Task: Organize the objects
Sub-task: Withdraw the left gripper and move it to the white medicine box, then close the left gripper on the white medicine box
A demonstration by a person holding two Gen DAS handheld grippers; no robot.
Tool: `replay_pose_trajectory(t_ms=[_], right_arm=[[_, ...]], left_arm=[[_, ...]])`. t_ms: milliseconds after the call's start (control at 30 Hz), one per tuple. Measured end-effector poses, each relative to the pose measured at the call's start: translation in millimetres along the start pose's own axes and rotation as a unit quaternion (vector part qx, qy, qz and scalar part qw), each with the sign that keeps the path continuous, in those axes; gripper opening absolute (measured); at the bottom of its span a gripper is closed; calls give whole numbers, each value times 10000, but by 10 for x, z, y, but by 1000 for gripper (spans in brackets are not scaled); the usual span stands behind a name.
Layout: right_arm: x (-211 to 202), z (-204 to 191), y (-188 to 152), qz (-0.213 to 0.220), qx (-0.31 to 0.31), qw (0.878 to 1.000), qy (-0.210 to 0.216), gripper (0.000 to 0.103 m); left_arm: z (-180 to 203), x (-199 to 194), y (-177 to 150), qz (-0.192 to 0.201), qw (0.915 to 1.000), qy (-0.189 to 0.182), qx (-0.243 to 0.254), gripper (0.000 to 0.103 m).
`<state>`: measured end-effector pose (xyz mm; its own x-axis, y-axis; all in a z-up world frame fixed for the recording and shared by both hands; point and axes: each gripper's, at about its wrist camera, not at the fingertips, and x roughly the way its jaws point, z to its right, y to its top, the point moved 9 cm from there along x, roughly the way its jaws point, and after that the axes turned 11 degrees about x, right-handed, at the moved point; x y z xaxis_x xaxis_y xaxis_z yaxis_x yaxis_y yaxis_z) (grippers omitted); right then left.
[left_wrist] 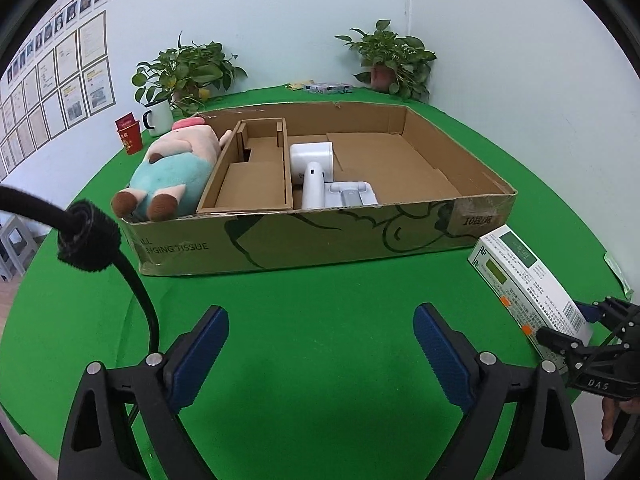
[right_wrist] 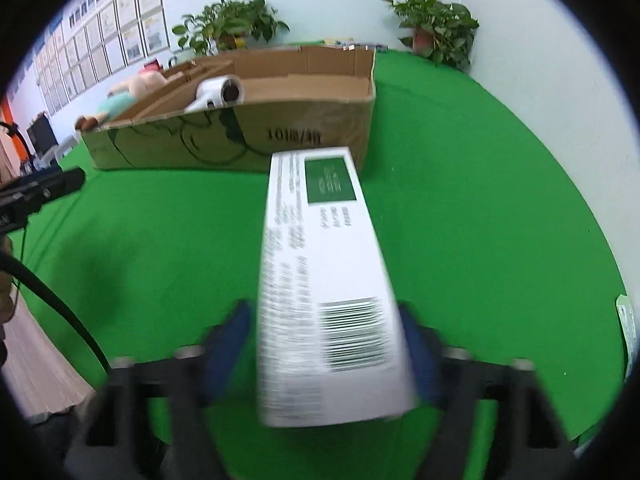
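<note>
1 tray, 1 plush, 1 carton (R gripper clamped).

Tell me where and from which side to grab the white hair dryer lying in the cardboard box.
Probably the handle of the hair dryer, from above: it lies flat and slim in the cardboard box, while the barrel looks bulkier and a divider stands close on its left.

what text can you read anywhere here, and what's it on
"GING TISSUE", start cut off, with "ALL" above it: cardboard box, front wall.
"10" plus two characters I cannot make out: same box, right end of that wall.
"DAS": right gripper body.
White and green carton: fine print and barcode, too small or blurred.
Red cup and wall papers: unreadable.
</note>
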<state>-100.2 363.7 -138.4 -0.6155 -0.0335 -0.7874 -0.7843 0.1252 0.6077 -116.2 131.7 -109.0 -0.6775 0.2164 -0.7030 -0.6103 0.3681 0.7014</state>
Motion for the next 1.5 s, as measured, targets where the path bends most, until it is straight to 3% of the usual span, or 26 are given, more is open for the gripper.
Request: replay_pose_trajectory(t_ms=[67,167,333,467,533,667,733,767,900,1000,1267,1500], right_arm=[[-24,-76,-12,43,-9,9999,91,60],[-126,-327,-38,33,24,9983,576,60],[-264,-754,3,98,290,9929,1147,61],[-188,-1022,-41,21,59,9932,1161,66],[-164,-1127,-83,-53,-60,9929,1185,81],[-241,-1181,-123,164,-272,9935,1094,82],[-248,-1184,-138,204,-376,9940,1011,82],[-235,-1196,-145,167,-406,9939,1014,82],[-184,-1300,-199,14,-602,9931,1007,80],[-162,-1371,-252,-86,-616,9928,1022,70],[-133,-1440,-224,-215,-157,9936,1097,66],[-141,-1439,-208,-276,68,9935,1106,64]], left_arm=[[-13,2,-13,-14,10000,-60,-56,90],[-42,21,-25,-74,9996,-223,-182,90],[40,127,-80,-340,9940,-919,-485,88],[162,246,-183,-605,9838,-1535,-695,88],[220,297,-233,-687,9776,-1819,-808,88],[349,429,-351,-1022,9594,-2412,-1048,87],[377,436,-326,-957,9574,-2501,-1078,87],[411,453,-328,-1025,9511,-2677,-1147,87],[419,495,-308,-1016,9396,-2933,-1445,85],[440,498,-328,-1036,9329,-3084,-1546,80],[418,524,-398,-1232,9274,-3158,-1581,59],[410,502,-446,-1275,9177,-3313,-1781,56]])
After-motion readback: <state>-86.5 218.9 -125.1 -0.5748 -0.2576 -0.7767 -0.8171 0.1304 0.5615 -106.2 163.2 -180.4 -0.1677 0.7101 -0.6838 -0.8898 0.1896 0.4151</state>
